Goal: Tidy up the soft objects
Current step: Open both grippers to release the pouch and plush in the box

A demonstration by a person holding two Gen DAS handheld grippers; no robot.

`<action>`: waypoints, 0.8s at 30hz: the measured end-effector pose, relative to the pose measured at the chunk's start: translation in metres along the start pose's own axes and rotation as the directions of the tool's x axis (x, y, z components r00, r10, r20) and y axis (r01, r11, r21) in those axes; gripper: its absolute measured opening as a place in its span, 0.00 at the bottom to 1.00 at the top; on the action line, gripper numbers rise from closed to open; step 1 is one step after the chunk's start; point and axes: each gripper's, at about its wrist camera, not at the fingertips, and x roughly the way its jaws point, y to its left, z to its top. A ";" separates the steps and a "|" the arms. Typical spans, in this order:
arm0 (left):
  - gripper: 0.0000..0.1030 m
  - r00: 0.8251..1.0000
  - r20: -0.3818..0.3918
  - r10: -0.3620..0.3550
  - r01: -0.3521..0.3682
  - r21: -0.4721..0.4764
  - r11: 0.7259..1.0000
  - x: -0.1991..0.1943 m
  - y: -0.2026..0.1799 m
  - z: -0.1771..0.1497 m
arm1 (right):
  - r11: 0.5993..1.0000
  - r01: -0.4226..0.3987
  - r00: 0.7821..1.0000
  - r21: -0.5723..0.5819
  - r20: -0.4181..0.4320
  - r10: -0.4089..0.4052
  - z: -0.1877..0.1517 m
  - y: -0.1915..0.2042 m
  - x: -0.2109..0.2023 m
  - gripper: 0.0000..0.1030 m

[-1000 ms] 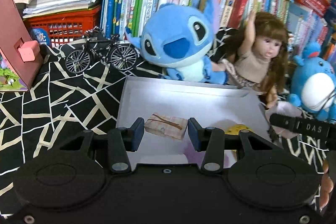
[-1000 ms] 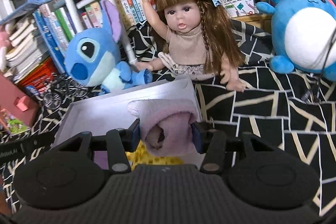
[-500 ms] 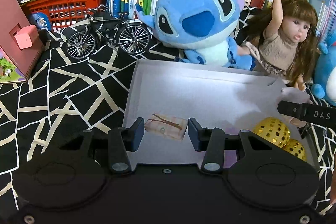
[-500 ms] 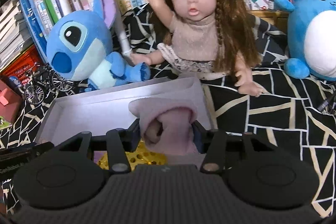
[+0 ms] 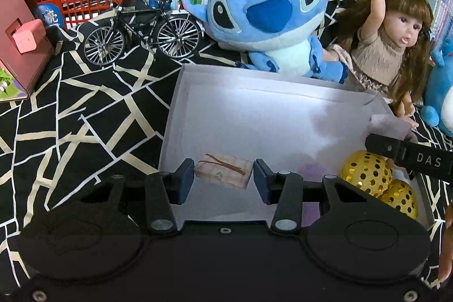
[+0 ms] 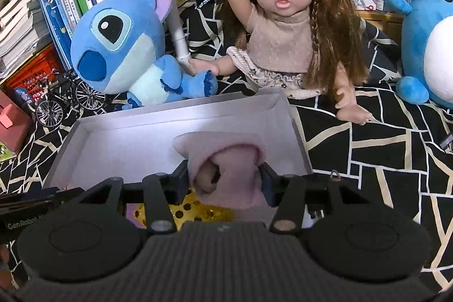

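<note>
Pink soft toy [image 6: 226, 174] clamped between the right gripper [image 6: 225, 180] fingers, held above the white box [image 6: 181, 106] at its right side. Small wrapped block [image 5: 223, 170] sits between the left gripper [image 5: 223, 177] fingers over the box's near edge; grip contact cannot be told. Gold balls [image 5: 368, 170] lie in the box's near right corner.

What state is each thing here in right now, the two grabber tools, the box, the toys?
Left gripper: closed on the small wrapped block, over the box.
Right gripper: closed on the pink soft roll, over the box.
White box: open, no lid on it.
Gold dotted balls: lying inside the box, at its right corner.
Blue plush: sitting behind the box.
Doll: sitting, one arm raised.
Toy bicycle: standing upright.
</note>
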 end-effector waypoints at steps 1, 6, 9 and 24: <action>0.43 1.000 -0.005 0.000 0.000 0.001 1.000 0.001 0.000 0.000 | 1.000 -0.002 1.000 -0.001 -0.002 0.002 0.000 0.000 0.000 0.57; 0.45 1.000 -0.009 0.003 -0.003 -0.004 1.000 0.001 0.001 0.000 | 1.000 -0.010 1.000 -0.002 0.003 0.010 -0.001 -0.001 -0.003 0.66; 0.52 1.000 -0.006 0.006 -0.006 0.004 1.000 -0.001 0.000 0.000 | 1.000 -0.021 1.000 -0.002 0.011 0.021 -0.001 -0.002 -0.007 0.69; 0.82 0.996 0.076 -0.035 0.032 0.047 0.998 -0.041 -0.006 -0.006 | 0.996 -0.063 0.995 -0.064 0.068 0.068 -0.011 0.005 -0.038 0.80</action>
